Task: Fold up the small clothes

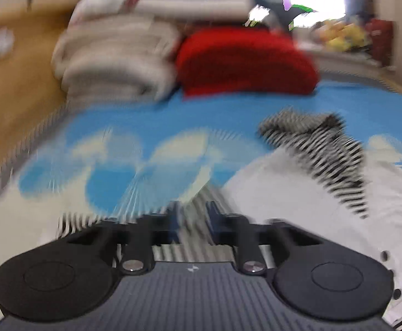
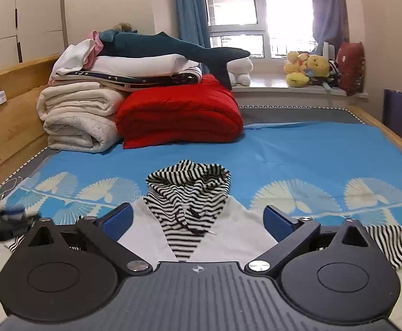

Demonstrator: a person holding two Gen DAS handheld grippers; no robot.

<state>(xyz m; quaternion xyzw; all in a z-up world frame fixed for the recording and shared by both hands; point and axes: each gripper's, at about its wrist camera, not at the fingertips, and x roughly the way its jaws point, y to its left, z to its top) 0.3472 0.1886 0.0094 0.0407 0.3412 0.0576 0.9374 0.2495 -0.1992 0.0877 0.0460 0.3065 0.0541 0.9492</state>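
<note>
A bed w/ a blue fan-print sheet is filling both views, wood frame running along the left. At the far left a stack of cream blankets is sitting beside a folded red quilt, w/ a plush shark lying on top of the stack. Soft toys are crowding the windowsill at far right.

The hoodie, white body w/ striped hood, is lying flat on the near part of the bed, hood pointing far, a striped sleeve spreading off to the right.

The right gripper is hovering over the hoodie's chest, jaws spread wide, nothing between them.

The left gripper view is badly blurred; its jaws are sitting nearly together w/ striped fabric showing in the narrow gap, at the hoodie's left side. Can't tell if the pads are actually pinching it.
</note>
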